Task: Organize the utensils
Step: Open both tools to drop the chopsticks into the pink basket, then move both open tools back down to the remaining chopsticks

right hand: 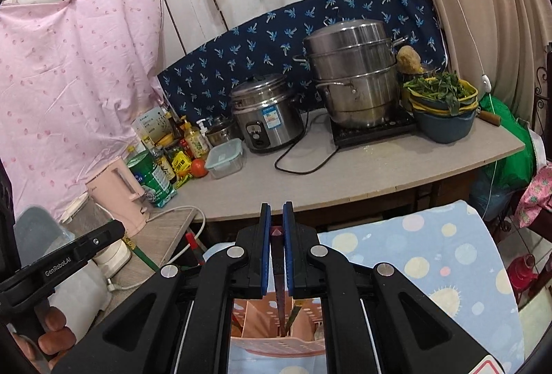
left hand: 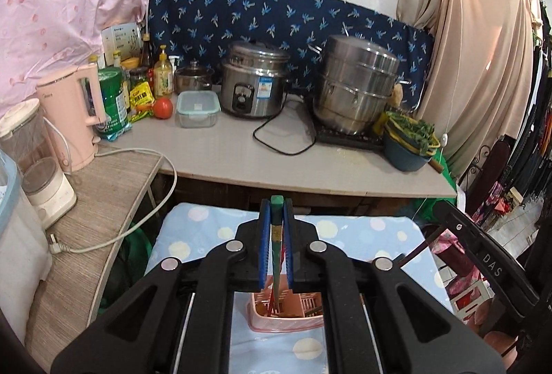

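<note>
Green-topped chopstick (left hand: 276,229) pinched between ribbed blue pads of left gripper (left hand: 276,212), lower end hidden inside perforated pink plastic basket (left hand: 300,305) | right gripper (right hand: 276,222) pinches dark slim utensil (right hand: 277,265), pink-tipped, over same basket (right hand: 276,343); type unclear

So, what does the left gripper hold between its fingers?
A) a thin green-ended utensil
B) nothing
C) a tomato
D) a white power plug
A: the left gripper is shut on a thin green-ended utensil that points down into the pink basket.
</note>
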The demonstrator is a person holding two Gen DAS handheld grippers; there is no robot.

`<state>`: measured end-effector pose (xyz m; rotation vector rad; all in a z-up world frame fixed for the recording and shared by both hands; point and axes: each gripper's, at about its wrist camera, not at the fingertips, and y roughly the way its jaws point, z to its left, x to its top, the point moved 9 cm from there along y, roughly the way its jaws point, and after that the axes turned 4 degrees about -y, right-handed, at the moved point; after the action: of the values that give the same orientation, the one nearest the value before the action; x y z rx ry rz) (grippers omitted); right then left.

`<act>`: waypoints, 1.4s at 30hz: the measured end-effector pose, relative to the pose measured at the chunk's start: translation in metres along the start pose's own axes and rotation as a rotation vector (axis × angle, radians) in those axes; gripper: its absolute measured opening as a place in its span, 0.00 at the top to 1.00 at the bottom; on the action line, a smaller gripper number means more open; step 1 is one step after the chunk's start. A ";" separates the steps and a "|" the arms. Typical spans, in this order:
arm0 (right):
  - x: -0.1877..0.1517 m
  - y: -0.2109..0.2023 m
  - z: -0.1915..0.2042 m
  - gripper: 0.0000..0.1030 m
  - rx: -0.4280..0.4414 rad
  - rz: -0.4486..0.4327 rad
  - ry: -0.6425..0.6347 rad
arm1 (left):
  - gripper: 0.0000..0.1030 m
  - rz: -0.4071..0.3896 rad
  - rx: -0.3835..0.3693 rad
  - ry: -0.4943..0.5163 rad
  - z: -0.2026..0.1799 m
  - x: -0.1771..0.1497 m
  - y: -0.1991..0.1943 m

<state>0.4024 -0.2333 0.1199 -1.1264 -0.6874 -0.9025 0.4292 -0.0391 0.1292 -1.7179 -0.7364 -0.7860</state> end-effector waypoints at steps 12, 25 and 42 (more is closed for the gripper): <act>-0.003 -0.028 0.001 0.74 0.013 -0.022 0.012 | 0.52 -0.020 0.070 -0.010 0.015 -0.011 -0.013; -0.055 -0.087 -0.010 0.67 -0.010 0.031 -0.012 | 0.51 0.000 0.100 -0.004 0.019 -0.063 -0.055; -0.173 -0.147 -0.017 0.67 -0.060 0.158 -0.094 | 0.51 0.047 0.180 0.017 0.037 -0.166 -0.105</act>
<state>0.1901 -0.2292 0.0365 -1.2649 -0.6415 -0.7442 0.2528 0.0073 0.0471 -1.5590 -0.7308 -0.6799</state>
